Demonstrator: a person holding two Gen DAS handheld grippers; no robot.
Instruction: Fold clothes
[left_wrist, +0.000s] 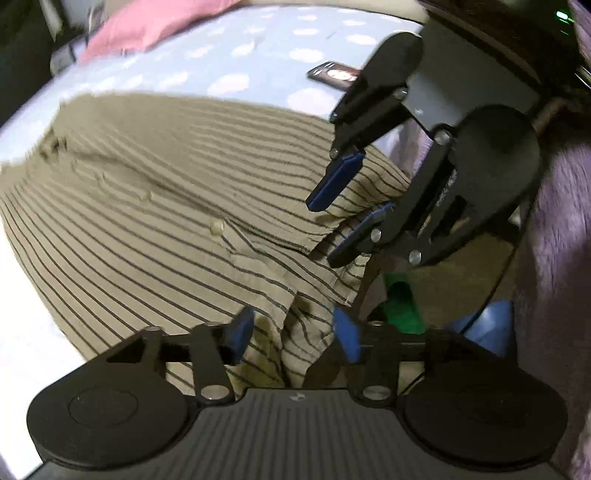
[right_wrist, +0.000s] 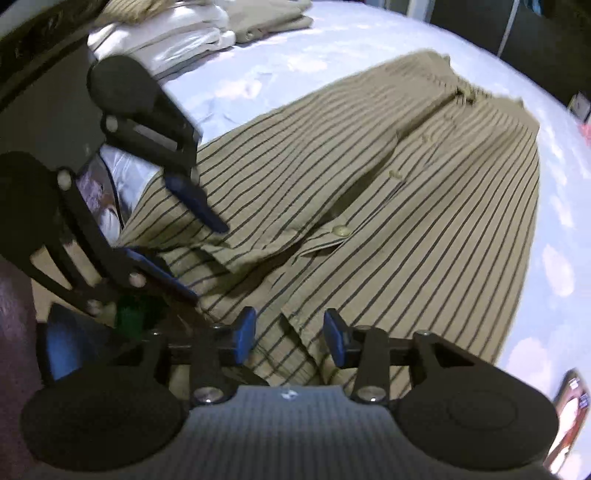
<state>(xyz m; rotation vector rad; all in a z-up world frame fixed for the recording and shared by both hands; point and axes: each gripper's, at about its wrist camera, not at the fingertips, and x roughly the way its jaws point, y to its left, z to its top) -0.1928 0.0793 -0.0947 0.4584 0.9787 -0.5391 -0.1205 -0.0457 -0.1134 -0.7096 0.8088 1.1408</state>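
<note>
Striped shirt (right_wrist: 369, 206) lies spread on bed (right_wrist: 332, 48) ahead of both tongs, buttoned, no body fold yet. Left tongs (left_wrist: 291, 336) & right tongs (right_wrist: 289, 338) spread, pinching nothing, hem below. Finished stack (right_wrist: 192, 33) beyond left tongs.

A: What blocks my way near the shirt (right_wrist: 388, 206)?

B: The two grippers crowd each other over its near hem: the left gripper (left_wrist: 291, 339) sits just beside the right gripper (right_wrist: 290, 334).

A: Free room?

B: Bare sheet (right_wrist: 332, 48) beyond the collar. A folded pile (right_wrist: 177, 33), a phone (left_wrist: 334, 75) and a pillow (left_wrist: 147, 26) lie farther out.
</note>
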